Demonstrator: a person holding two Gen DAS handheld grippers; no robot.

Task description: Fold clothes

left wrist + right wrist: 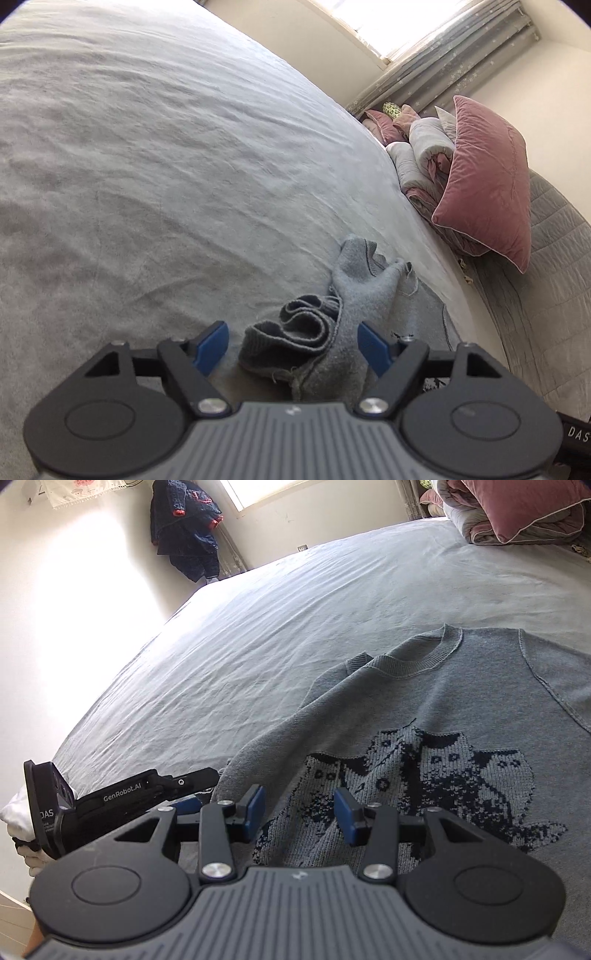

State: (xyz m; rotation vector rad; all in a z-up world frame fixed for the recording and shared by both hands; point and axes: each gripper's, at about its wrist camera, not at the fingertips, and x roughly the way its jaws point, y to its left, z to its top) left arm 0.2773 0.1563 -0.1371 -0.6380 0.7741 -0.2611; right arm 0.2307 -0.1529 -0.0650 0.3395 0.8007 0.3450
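A grey knitted sweater [461,709] with a dark owl pattern lies face up on the bed, collar at the far end. Its left sleeve is folded in across the front. In the left wrist view the sleeve's bunched cuff end [314,328] lies between the blue pads of my left gripper [293,347], which is open around it. My right gripper [299,812] is open just above the sweater's lower front. The left gripper [177,790] also shows at the left of the right wrist view.
The grey bed sheet [147,166] spreads wide to the left and far side. Pink pillows [487,177] and rolled bedding [424,151] are stacked at the headboard. Dark clothes [188,528] hang in the room's far corner by the window.
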